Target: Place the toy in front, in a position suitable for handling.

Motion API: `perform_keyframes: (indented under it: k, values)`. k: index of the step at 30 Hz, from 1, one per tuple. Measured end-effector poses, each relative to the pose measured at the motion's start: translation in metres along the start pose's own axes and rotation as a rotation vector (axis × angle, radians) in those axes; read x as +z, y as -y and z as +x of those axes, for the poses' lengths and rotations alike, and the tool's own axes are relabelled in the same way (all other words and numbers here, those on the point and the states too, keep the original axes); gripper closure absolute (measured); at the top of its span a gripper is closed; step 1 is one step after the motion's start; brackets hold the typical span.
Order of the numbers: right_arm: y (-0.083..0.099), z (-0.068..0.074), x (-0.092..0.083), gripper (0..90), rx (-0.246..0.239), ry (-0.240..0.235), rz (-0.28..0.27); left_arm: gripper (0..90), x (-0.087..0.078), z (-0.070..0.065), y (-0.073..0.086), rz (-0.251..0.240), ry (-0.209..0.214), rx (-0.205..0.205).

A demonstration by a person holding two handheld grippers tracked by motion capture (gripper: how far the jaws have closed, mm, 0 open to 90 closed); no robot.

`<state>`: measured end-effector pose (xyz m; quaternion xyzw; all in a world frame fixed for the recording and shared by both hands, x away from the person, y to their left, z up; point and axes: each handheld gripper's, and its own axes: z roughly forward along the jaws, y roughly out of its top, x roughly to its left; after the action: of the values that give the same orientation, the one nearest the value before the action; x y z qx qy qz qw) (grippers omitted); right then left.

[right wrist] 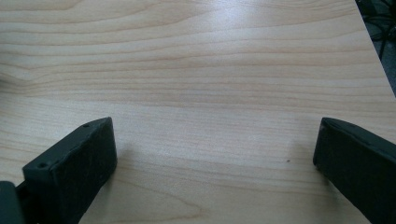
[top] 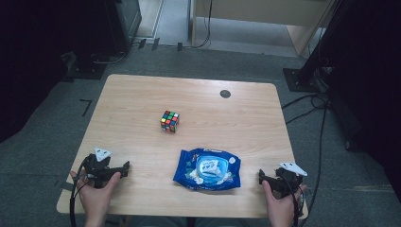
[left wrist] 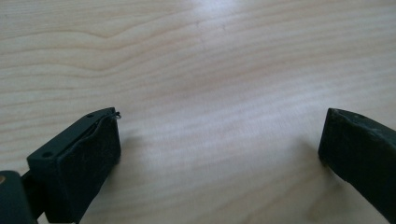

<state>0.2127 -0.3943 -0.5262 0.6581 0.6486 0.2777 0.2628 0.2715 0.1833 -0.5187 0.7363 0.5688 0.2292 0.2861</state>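
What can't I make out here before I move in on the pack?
- Pack, high view: print too small and blurred to read.
- Cube, high view: far and under faces hidden by the cube itself.
- Dark disc on the table, high view: too small to identify.
- Forearms, high view: cut off by the bottom edge.

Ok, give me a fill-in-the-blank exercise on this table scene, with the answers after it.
1. The cube lies farther from the person than the blue ____.
2. The pack lies between the left tongs and the ____ tongs.
3. In both gripper views the jaws stand ____, with bare table between them.
4. The dark round spot is near the table's ____ edge.

Missing words: pack; right; open; far
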Motion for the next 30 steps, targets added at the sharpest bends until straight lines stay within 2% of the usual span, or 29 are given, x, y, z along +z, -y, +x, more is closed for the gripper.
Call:
perform_keyframes:
  k: [5,6,7,8,9,10,11,12,13,15,17,21,22,23,24,27,28,29,30]
  values:
    - [0.001,-0.003,-0.001,0.0,-0.029,-0.036,-0.003,0.0,0.002,-0.001,-0.002,0.001,-0.008,-0.006]
    - [0.002,-0.002,-0.002,0.0,-0.022,-0.029,-0.003,0.0,0.002,-0.001,-0.002,0.002,-0.01,-0.009]
    - [0.002,-0.002,-0.002,1.0,-0.025,-0.029,-0.006,0.0,0.004,-0.003,-0.004,0.0,-0.036,-0.037]
    - [0.002,-0.001,-0.003,4.9,-0.025,-0.033,-0.008,0.0,0.003,-0.006,-0.003,0.003,-0.05,-0.056]
    - [0.004,0.001,-0.005,13.1,-0.033,-0.035,-0.031,0.0,0.003,-0.006,-0.003,0.003,-0.05,-0.056]
    - [0.005,0.004,-0.009,18.0,-0.036,-0.031,-0.059,0.0,0.0,-0.013,-0.002,0.008,-0.06,-0.059]
    - [0.005,0.004,-0.009,18.0,-0.036,-0.031,-0.059,2.4,0.0,-0.013,-0.002,0.008,-0.06,-0.059]
    - [0.006,0.007,-0.012,14.8,-0.036,-0.028,-0.08,2.4,-0.003,-0.019,-0.003,-0.01,-0.082,-0.043]
    - [0.006,0.014,-0.018,15.3,-0.033,-0.069,-0.099,13.0,-0.006,-0.023,-0.004,-0.034,-0.086,-0.022]
    - [0.006,0.019,-0.021,16.2,-0.043,-0.087,-0.114,13.1,-0.013,-0.035,-0.006,-0.09,-0.081,0.024]
    - [0.004,0.03,-0.03,21.5,-0.035,-0.131,-0.144,13.1,-0.018,-0.046,-0.006,-0.114,-0.033,0.034]
    - [-0.003,0.054,-0.05,28.3,-0.038,-0.226,-0.237,13.2,-0.021,-0.067,0.0,-0.107,0.076,0.038]
    - [-0.006,0.063,-0.055,30.1,-0.03,-0.263,-0.251,13.5,-0.022,-0.072,0.002,-0.108,0.106,0.035]
    - [-0.006,0.063,-0.055,30.1,-0.03,-0.263,-0.251,13.5,-0.023,-0.077,0.003,-0.109,0.131,0.029]
    - [-0.007,0.069,-0.055,30.3,-0.028,-0.285,-0.248,13.7,-0.025,-0.083,0.005,-0.114,0.166,0.016]
    - [-0.005,0.085,-0.053,31.4,-0.025,-0.314,-0.218,14.6,-0.03,-0.099,0.005,-0.138,0.25,0.013]
    - [-0.002,0.093,-0.05,34.3,0.004,-0.343,-0.191,17.9,-0.034,-0.112,0.006,-0.156,0.304,0.021]
    - [-0.002,0.093,-0.05,34.3,0.004,-0.343,-0.191,19.9,-0.034,-0.112,0.006,-0.156,0.304,0.021]
    - [-0.001,0.096,-0.049,35.1,0.013,-0.356,-0.18,19.9,-0.035,-0.119,0.007,-0.161,0.335,0.03]
